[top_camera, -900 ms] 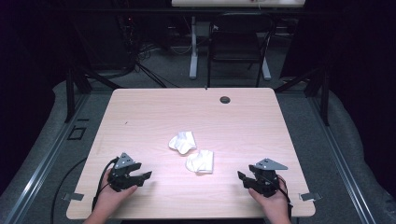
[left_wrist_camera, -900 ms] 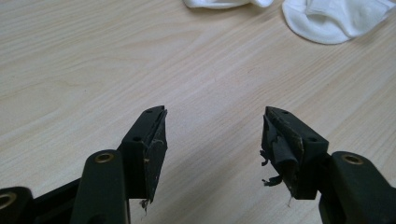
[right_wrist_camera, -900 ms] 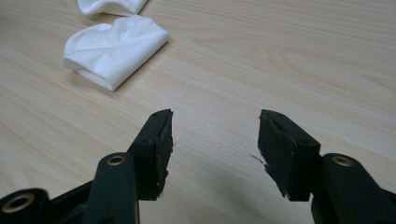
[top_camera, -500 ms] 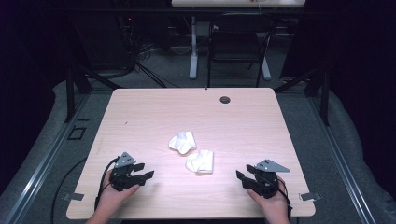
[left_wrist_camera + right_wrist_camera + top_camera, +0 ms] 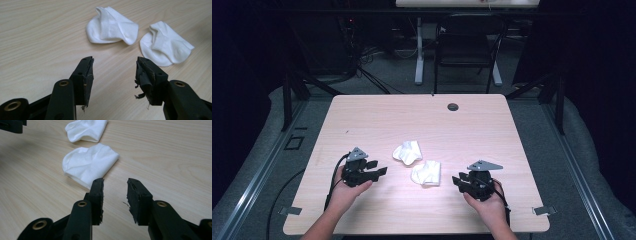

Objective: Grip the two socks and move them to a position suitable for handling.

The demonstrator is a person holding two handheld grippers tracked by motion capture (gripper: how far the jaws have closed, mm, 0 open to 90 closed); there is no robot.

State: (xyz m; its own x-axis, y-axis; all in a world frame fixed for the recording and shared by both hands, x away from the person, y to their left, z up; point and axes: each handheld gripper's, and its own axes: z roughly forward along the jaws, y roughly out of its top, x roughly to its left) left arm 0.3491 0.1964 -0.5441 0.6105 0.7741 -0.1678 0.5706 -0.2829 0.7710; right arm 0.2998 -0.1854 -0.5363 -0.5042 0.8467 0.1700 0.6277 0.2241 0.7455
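My left tool (image 5: 379,171) rests low on the bench (image 5: 362,115) with its jaws apart and nothing between them. My right tool (image 5: 457,181) is also open and empty. The two white socks lie in the middle between them: the far sock (image 5: 407,151) and the near sock (image 5: 426,172), almost touching.

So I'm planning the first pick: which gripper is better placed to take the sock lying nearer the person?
Probably the right gripper. In the high view the nearer sock lies closer to it than to the left gripper, and in the right gripper view that sock sits just beyond its open, empty jaws.
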